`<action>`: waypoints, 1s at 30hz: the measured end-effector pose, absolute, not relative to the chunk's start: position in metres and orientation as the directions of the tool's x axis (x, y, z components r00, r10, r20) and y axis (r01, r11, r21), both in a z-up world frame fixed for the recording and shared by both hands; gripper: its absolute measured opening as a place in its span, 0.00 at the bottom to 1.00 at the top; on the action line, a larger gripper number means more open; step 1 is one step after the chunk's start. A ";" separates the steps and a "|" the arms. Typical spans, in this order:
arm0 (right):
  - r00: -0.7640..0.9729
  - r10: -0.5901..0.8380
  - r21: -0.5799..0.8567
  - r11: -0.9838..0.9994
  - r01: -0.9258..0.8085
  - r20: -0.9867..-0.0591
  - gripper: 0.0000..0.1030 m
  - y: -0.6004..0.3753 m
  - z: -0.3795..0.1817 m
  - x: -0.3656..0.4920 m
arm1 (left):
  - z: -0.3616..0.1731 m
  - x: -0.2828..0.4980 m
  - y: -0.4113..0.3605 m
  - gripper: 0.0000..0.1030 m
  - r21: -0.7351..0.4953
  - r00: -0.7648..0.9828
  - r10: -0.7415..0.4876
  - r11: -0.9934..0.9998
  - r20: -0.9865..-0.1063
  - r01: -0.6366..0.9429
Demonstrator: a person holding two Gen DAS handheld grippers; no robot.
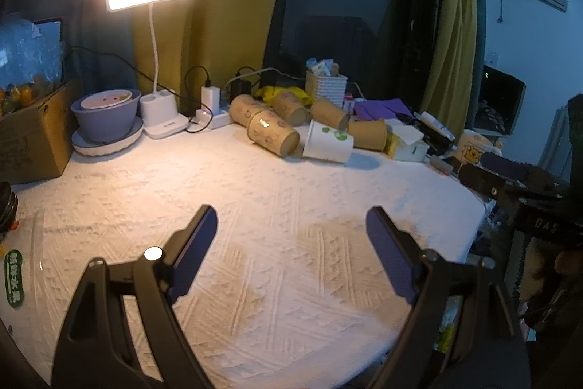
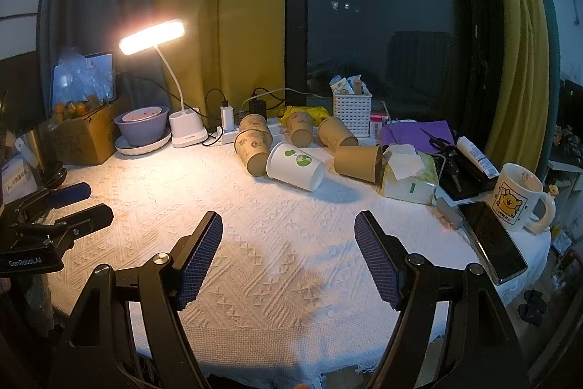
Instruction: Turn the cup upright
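Several paper cups lie on their sides at the back of the white tablecloth (image 1: pixel 255 192). A white cup with a green print (image 1: pixel 328 142) (image 2: pixel 296 166) lies nearest, among brown cups (image 1: pixel 272 132) (image 2: pixel 254 146) and another brown cup (image 2: pixel 357 162). My left gripper (image 1: pixel 291 225) is open and empty, held above the cloth well short of the cups; it also shows at the left edge of the right wrist view (image 2: pixel 82 205). My right gripper (image 2: pixel 288 232) is open and empty, also short of the cups.
A lit desk lamp (image 2: pixel 153 37) on a white base, a purple bowl on a plate (image 2: pixel 143 130) and a cardboard box (image 2: pixel 85 133) stand back left. A white basket (image 2: pixel 351 113), tissue pack (image 2: pixel 410 179), phone (image 2: pixel 492 245) and bear mug (image 2: pixel 517 197) sit on the right.
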State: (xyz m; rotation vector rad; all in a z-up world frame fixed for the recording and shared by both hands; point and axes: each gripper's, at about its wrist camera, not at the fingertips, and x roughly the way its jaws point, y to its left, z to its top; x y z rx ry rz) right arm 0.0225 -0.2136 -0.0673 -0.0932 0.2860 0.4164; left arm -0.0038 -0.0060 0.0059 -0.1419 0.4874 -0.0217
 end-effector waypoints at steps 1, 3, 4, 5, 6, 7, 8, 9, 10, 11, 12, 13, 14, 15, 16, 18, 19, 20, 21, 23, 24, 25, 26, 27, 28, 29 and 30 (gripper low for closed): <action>0.875 0.386 -0.030 0.911 -0.412 -0.292 0.76 -0.214 -0.067 0.022 | 0.006 -0.003 -0.007 0.83 -0.141 0.884 -0.056 0.990 -0.465 -0.011; 0.875 0.385 -0.029 0.911 -0.411 -0.294 0.76 -0.214 -0.068 0.023 | 0.006 -0.003 -0.008 0.83 -0.140 0.884 -0.059 0.990 -0.464 -0.008; 0.875 0.384 -0.030 0.912 -0.410 -0.294 0.76 -0.213 -0.067 0.022 | 0.006 -0.003 -0.008 0.83 -0.140 0.884 -0.060 0.990 -0.464 -0.006; 0.876 0.385 -0.030 0.911 -0.411 -0.292 0.76 -0.214 -0.068 0.023 | 0.006 -0.003 -0.009 0.83 -0.141 0.884 -0.061 0.990 -0.463 -0.006; 0.876 0.385 -0.029 0.911 -0.410 -0.291 0.76 -0.214 -0.068 0.022 | 0.006 -0.003 -0.009 0.83 -0.141 0.885 -0.062 0.990 -0.462 -0.004; 0.877 0.384 -0.028 0.912 -0.409 -0.290 0.76 -0.214 -0.068 0.022 | 0.006 -0.003 -0.009 0.83 -0.141 0.886 -0.062 0.990 -0.460 -0.004; 0.877 0.384 -0.027 0.912 -0.408 -0.290 0.76 -0.215 -0.069 0.023 | 0.006 -0.004 -0.009 0.83 -0.141 0.886 -0.061 0.990 -0.459 -0.005; 0.877 0.384 -0.026 0.913 -0.408 -0.290 0.76 -0.215 -0.069 0.023 | 0.006 -0.004 -0.009 0.83 -0.141 0.887 -0.061 0.990 -0.459 -0.005; 0.876 0.384 -0.026 0.912 -0.409 -0.291 0.76 -0.215 -0.069 0.023 | 0.007 -0.004 -0.009 0.83 -0.141 0.887 -0.061 0.990 -0.458 -0.005; 0.876 0.385 -0.026 0.912 -0.409 -0.291 0.76 -0.215 -0.069 0.023 | 0.007 -0.004 -0.009 0.83 -0.140 0.887 -0.060 0.990 -0.458 -0.005; 0.876 0.385 -0.025 0.912 -0.409 -0.291 0.76 -0.215 -0.069 0.023 | 0.007 -0.004 -0.009 0.83 -0.140 0.887 -0.060 0.990 -0.458 -0.005; 0.876 0.385 -0.025 0.912 -0.410 -0.291 0.76 -0.215 -0.069 0.023 | 0.007 -0.005 -0.009 0.83 -0.140 0.887 -0.060 0.990 -0.457 -0.005; 0.876 0.385 -0.025 0.912 -0.409 -0.291 0.76 -0.215 -0.069 0.023 | 0.008 -0.004 -0.009 0.83 -0.141 0.888 -0.060 0.990 -0.457 -0.005; 0.876 0.385 -0.025 0.912 -0.410 -0.290 0.76 -0.215 -0.069 0.022 | 0.008 -0.005 -0.009 0.83 -0.140 0.888 -0.060 0.990 -0.456 -0.005; 0.876 0.386 -0.025 0.912 -0.410 -0.290 0.76 -0.215 -0.069 0.022 | 0.008 -0.004 -0.009 0.83 -0.140 0.888 -0.060 0.990 -0.456 -0.005; 0.876 0.385 -0.025 0.912 -0.409 -0.291 0.76 -0.214 -0.069 0.023 | 0.008 -0.005 -0.009 0.83 -0.140 0.887 -0.061 0.990 -0.457 -0.005; 0.876 0.385 -0.025 0.912 -0.410 -0.291 0.76 -0.215 -0.069 0.023 | 0.008 -0.004 -0.010 0.83 -0.140 0.887 -0.062 0.990 -0.458 -0.003; 0.875 0.386 -0.023 0.912 -0.410 -0.292 0.76 -0.215 -0.069 0.024 | 0.008 -0.004 -0.010 0.83 -0.140 0.887 -0.063 0.990 -0.458 -0.002; 0.875 0.385 -0.023 0.912 -0.409 -0.293 0.76 -0.215 -0.069 0.024 | 0.008 -0.005 -0.010 0.83 -0.140 0.887 -0.063 0.990 -0.458 -0.001; 0.875 0.385 -0.022 0.912 -0.409 -0.293 0.76 -0.215 -0.069 0.025 | 0.009 -0.004 -0.011 0.83 -0.138 0.887 -0.065 0.990 -0.458 0.002; 0.875 0.385 -0.022 0.913 -0.408 -0.293 0.76 -0.215 -0.069 0.025 | 0.009 -0.004 -0.012 0.83 -0.137 0.887 -0.065 0.991 -0.458 0.002; 0.875 0.385 -0.021 0.912 -0.409 -0.294 0.76 -0.215 -0.069 0.025 | 0.009 -0.004 -0.012 0.83 -0.137 0.887 -0.065 0.991 -0.458 0.002; 0.875 0.385 -0.021 0.912 -0.409 -0.293 0.76 -0.216 -0.068 0.025 | 0.009 -0.005 -0.013 0.83 -0.136 0.887 -0.066 0.991 -0.457 0.003; 0.875 0.385 -0.021 0.912 -0.409 -0.293 0.76 -0.216 -0.069 0.025 | 0.009 -0.005 -0.013 0.83 -0.136 0.887 -0.066 0.991 -0.458 0.003; 0.875 0.386 -0.021 0.912 -0.409 -0.293 0.76 -0.215 -0.069 0.025 | 0.009 -0.005 -0.013 0.83 -0.136 0.887 -0.066 0.991 -0.458 0.003; 0.875 0.386 -0.020 0.912 -0.409 -0.293 0.76 -0.216 -0.068 0.026 | 0.009 -0.004 -0.013 0.83 -0.136 0.887 -0.066 0.991 -0.458 0.003; 0.875 0.385 -0.020 0.912 -0.409 -0.293 0.76 -0.216 -0.068 0.026 | 0.009 -0.004 -0.013 0.83 -0.136 0.887 -0.066 0.991 -0.458 0.003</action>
